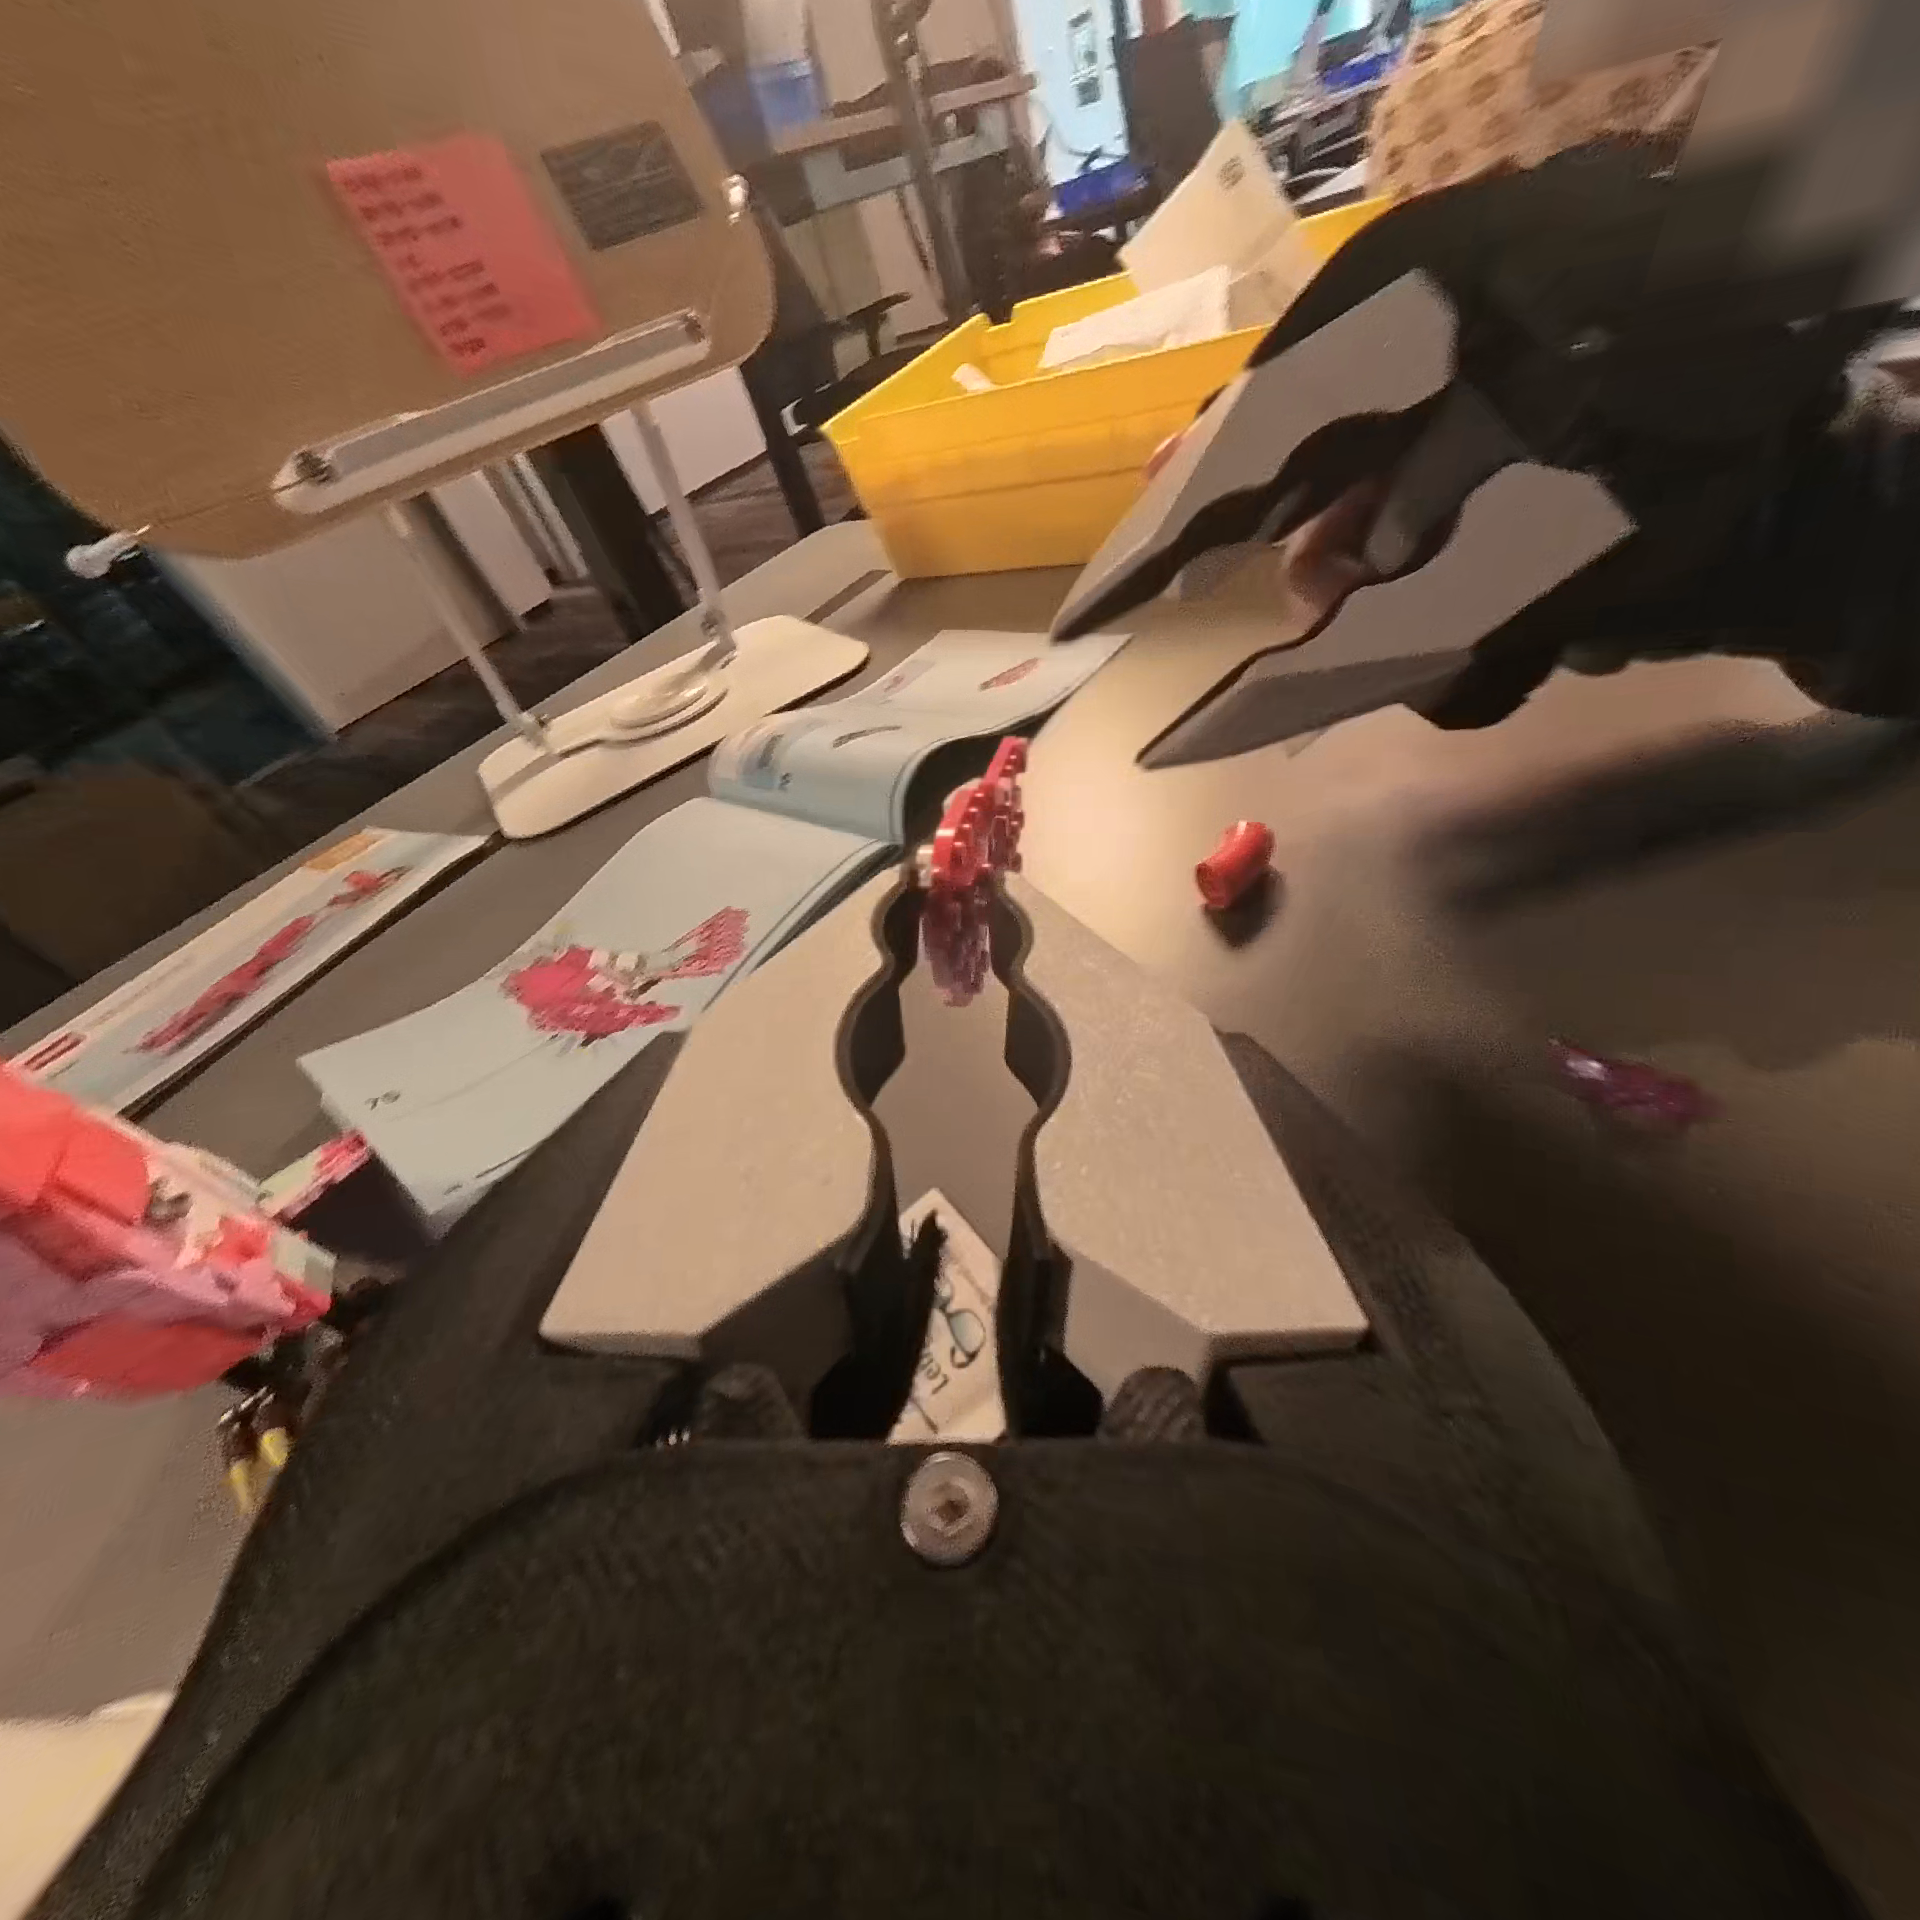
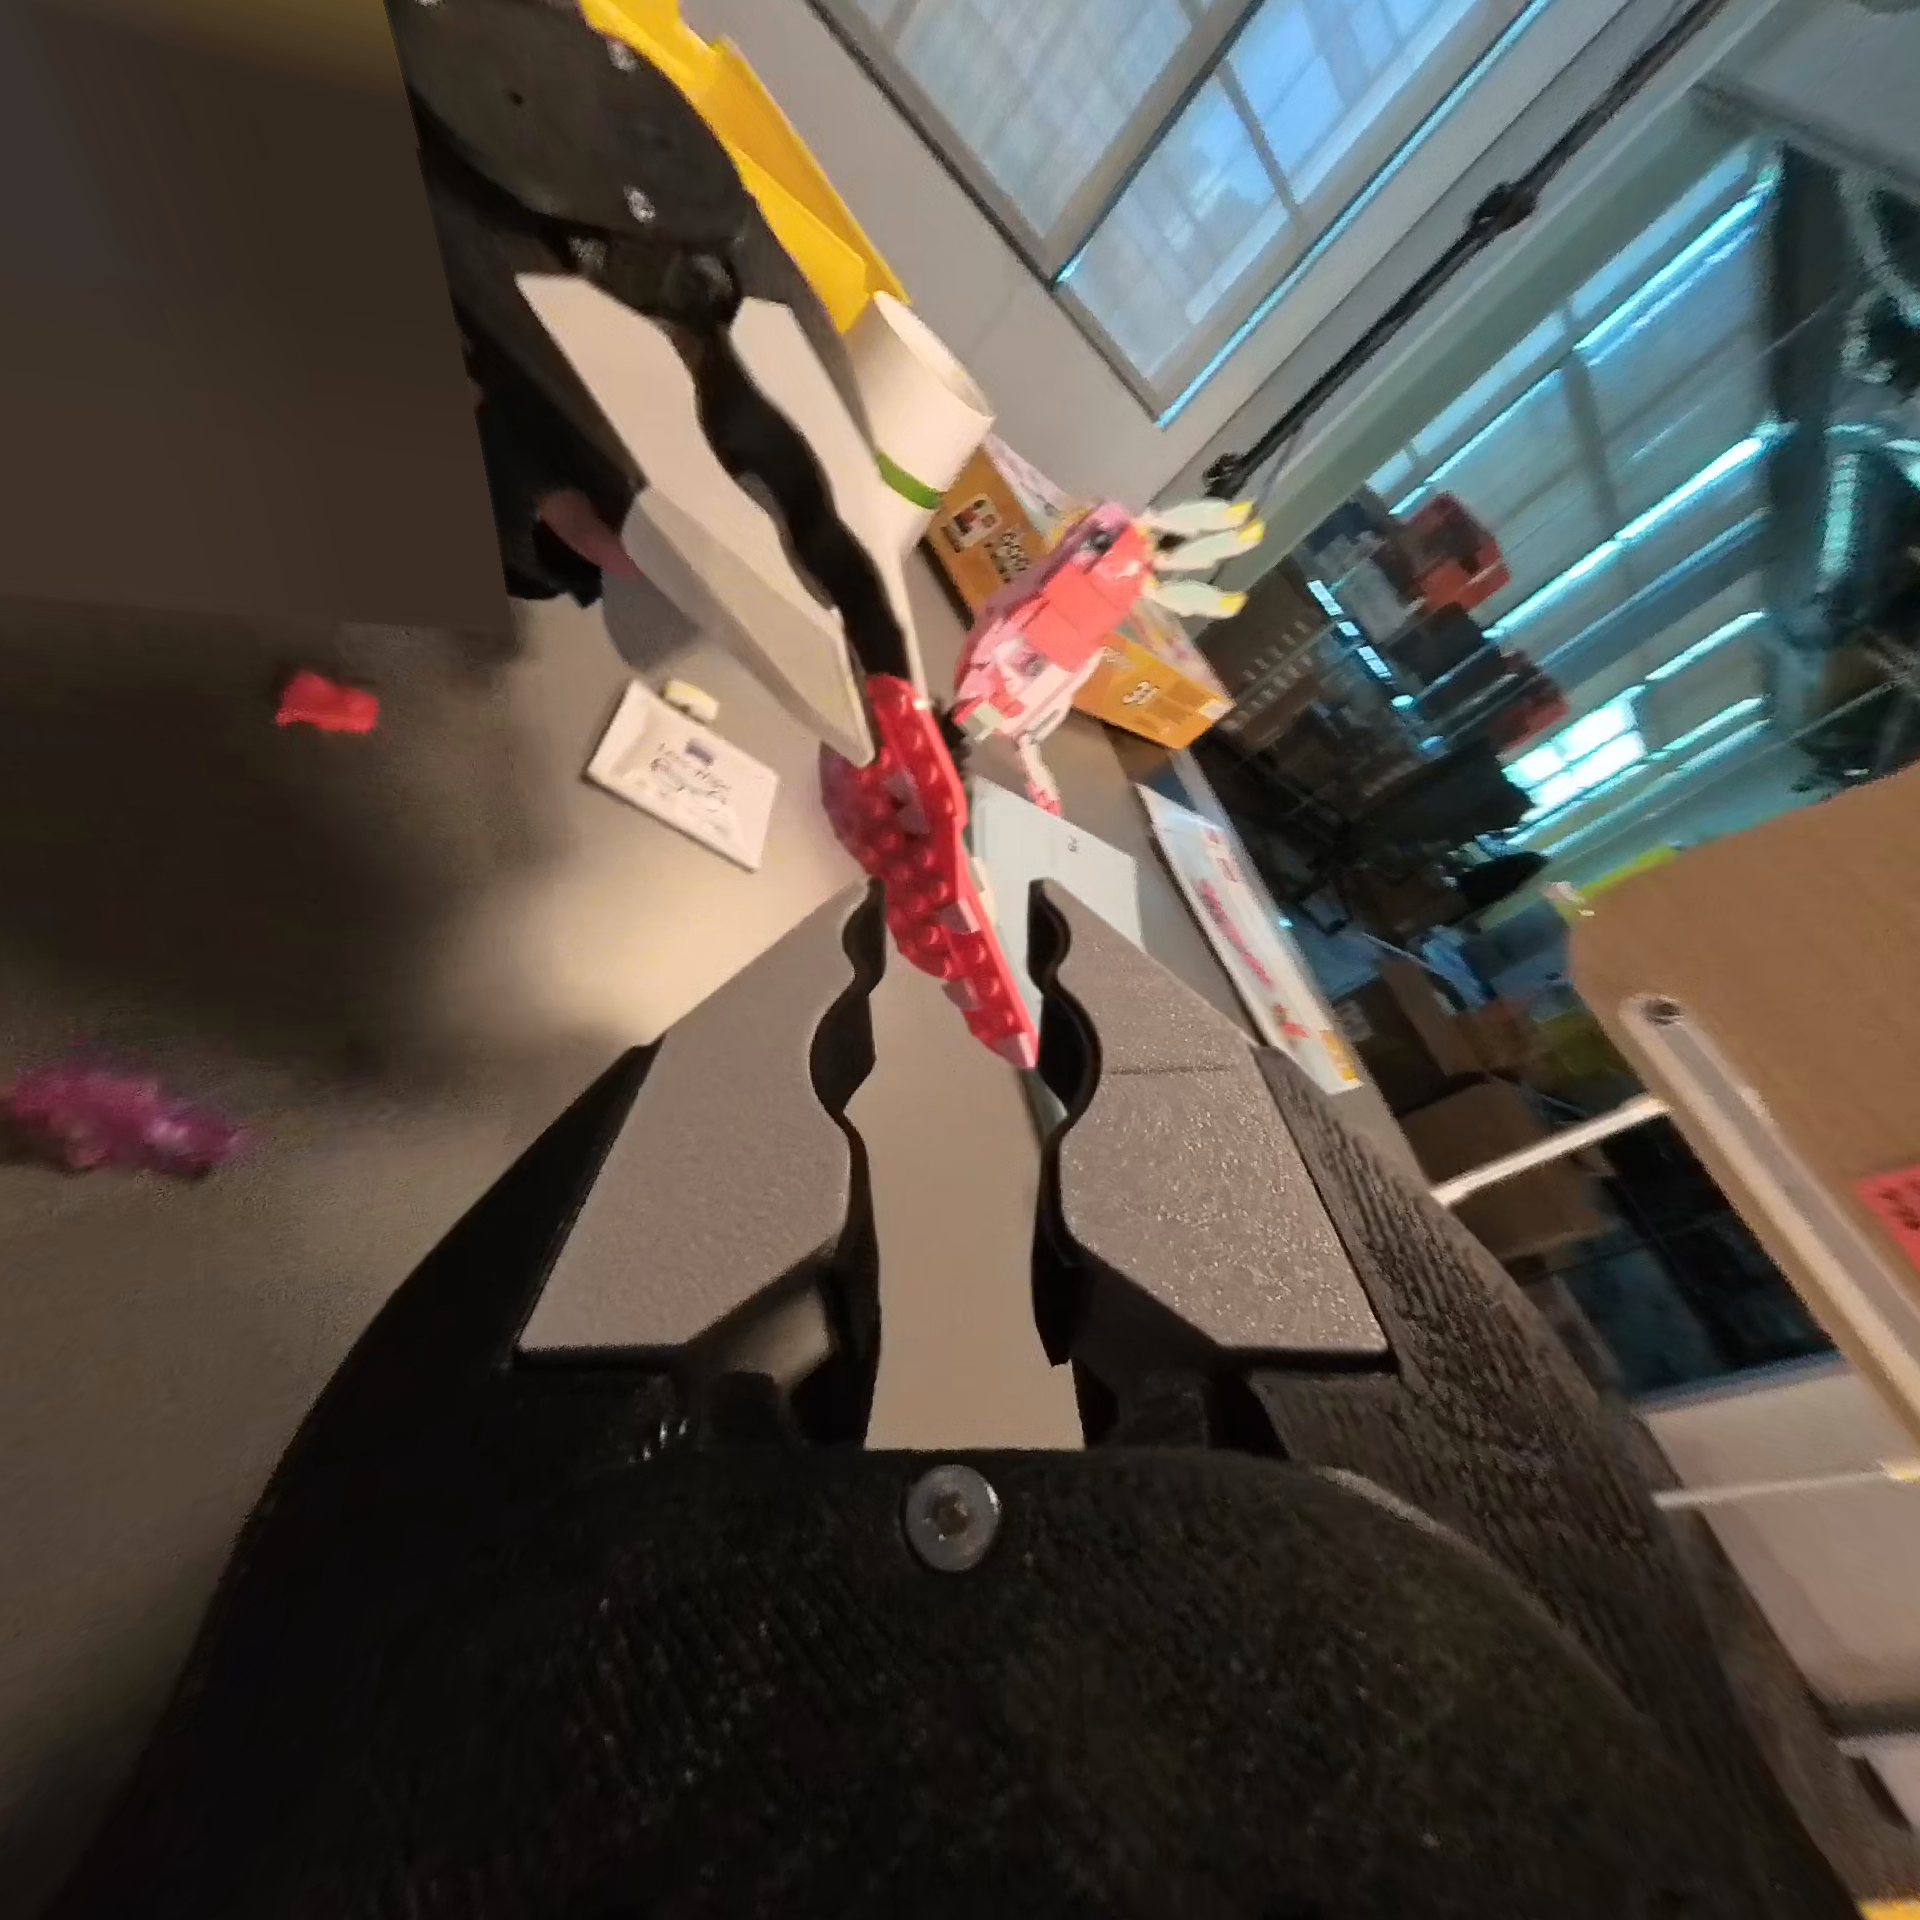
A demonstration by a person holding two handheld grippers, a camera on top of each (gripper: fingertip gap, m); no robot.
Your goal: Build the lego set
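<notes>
My left gripper is shut on a red studded plate assembly and pinches it at the fingertips, above the dark table. The right wrist view shows the same: the left gripper clamps the upper end of the red plate. My right gripper is open. The plate's lower end hangs between its fingers, with a clear gap on the right finger's side. In the left wrist view the right gripper hovers open, just up and right of the plate.
A small red round brick and a purple translucent piece lie on the table. An open instruction booklet, a pink brick model, a monitor stand and a yellow bin stand around. A white card lies flat. Tip to tip, the grippers are about 5 centimetres apart.
</notes>
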